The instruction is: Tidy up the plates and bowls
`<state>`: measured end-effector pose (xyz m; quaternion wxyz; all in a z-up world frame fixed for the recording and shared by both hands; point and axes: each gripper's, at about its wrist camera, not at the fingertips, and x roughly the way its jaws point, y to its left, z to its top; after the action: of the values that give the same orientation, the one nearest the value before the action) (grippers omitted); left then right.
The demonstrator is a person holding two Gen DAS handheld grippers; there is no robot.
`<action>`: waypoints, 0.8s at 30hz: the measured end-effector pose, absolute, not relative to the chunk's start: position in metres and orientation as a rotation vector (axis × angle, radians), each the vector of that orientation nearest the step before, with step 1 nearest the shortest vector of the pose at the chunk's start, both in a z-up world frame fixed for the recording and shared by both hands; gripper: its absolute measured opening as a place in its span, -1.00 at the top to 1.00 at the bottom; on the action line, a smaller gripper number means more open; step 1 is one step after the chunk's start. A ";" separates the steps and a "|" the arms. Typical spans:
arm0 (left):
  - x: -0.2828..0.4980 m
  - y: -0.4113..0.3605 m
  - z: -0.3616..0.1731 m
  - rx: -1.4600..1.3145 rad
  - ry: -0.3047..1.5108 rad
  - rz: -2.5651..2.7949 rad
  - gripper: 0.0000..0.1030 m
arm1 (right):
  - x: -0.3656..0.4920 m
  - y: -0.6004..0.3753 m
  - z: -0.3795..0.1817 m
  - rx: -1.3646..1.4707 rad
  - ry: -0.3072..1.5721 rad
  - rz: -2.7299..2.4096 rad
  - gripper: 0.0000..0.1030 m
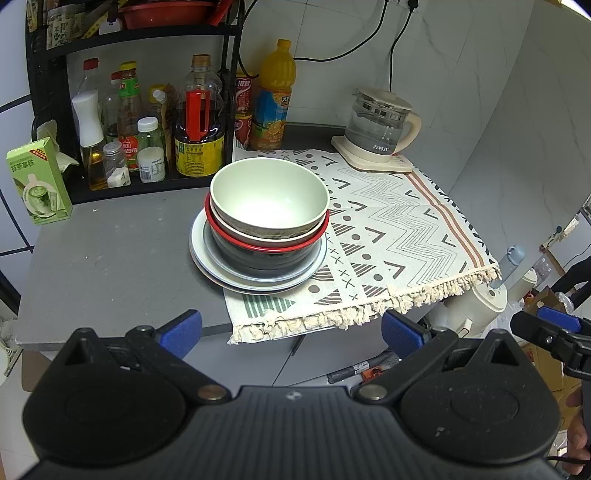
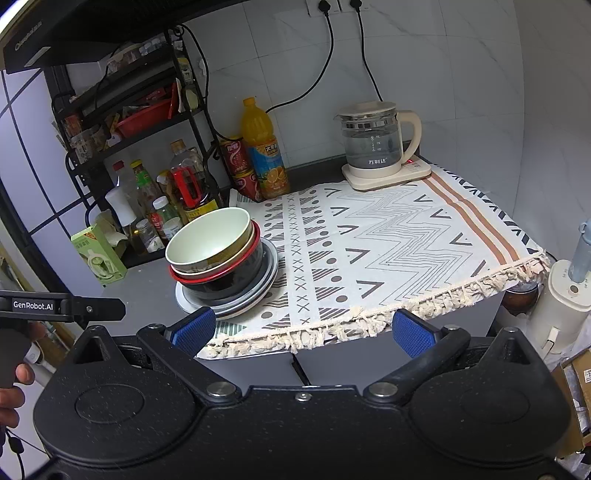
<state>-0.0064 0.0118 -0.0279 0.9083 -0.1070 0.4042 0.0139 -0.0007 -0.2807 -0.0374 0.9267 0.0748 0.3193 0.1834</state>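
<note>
Both grippers, left and right, hung open nearest me; beyond, nested bowls on plates straddled the cloth's edge, so I judged a careless lift could tip them.

We cannot tell how many plates lie in the stack, since the black bowl covers all but their rims. The cream bowl shows only a sliver under the green bowl. The shelf is cut off at the top edge, and the bottle labels are too small for us to read.
</note>
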 end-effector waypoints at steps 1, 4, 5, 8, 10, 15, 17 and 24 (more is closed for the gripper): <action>-0.005 0.012 -0.028 -0.222 0.835 0.030 -0.99 | -0.001 -0.281 -0.037 0.154 0.654 0.376 -1.00; -0.004 0.011 -0.028 -0.223 0.834 0.028 -0.99 | -0.001 -0.280 -0.037 0.153 0.653 0.375 -1.00; -0.004 0.011 -0.028 -0.222 0.834 0.028 -0.99 | -0.001 -0.281 -0.037 0.154 0.653 0.375 -1.00; -0.004 0.011 -0.029 -0.222 0.834 0.029 -0.99 | 0.001 -0.282 -0.038 0.153 0.652 0.377 -1.00; -0.004 0.011 -0.029 -0.223 0.834 0.030 -0.99 | 0.002 -0.282 -0.038 0.151 0.652 0.379 -1.00; -0.003 0.011 -0.028 -0.223 0.835 0.030 -0.99 | 0.002 -0.282 -0.038 0.151 0.653 0.378 -1.00; -0.001 0.011 -0.029 -0.226 0.836 0.030 -0.99 | 0.003 -0.282 -0.038 0.152 0.653 0.378 -1.00; 0.000 0.010 -0.029 -0.224 0.834 0.029 -0.99 | 0.004 -0.283 -0.038 0.154 0.655 0.378 -1.00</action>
<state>0.0002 0.0098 -0.0289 0.9082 -0.1084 0.4040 0.0140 0.0036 -0.2833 -0.0383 0.9265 0.0750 0.3195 0.1842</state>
